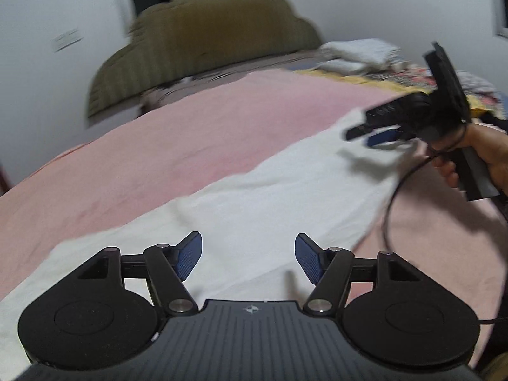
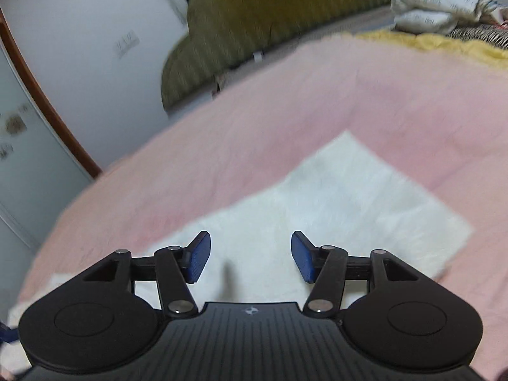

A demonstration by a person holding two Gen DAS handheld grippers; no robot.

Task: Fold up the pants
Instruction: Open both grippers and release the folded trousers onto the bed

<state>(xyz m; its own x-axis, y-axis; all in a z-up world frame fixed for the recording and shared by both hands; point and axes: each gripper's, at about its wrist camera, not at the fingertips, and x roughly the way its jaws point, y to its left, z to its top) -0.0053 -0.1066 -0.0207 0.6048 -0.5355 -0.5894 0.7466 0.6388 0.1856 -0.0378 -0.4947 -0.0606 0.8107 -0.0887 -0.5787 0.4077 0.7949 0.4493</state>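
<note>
White pants (image 1: 260,197) lie flat as a long strip on the pink bedcover (image 1: 177,133). My left gripper (image 1: 248,258) is open and empty, hovering over the near part of the pants. My right gripper (image 1: 368,133) shows at the right of the left wrist view, held by a hand over the far end of the pants. In the right wrist view the right gripper (image 2: 250,255) is open and empty above the pants (image 2: 333,203), whose squared end points away over the bedcover (image 2: 285,104).
An olive scalloped headboard cushion (image 1: 203,38) stands against the white wall. Folded white cloth (image 1: 358,54) and patterned bedding (image 2: 476,35) lie at the far right. A black cable (image 1: 390,203) hangs from the right gripper. A door frame (image 2: 47,101) is at left.
</note>
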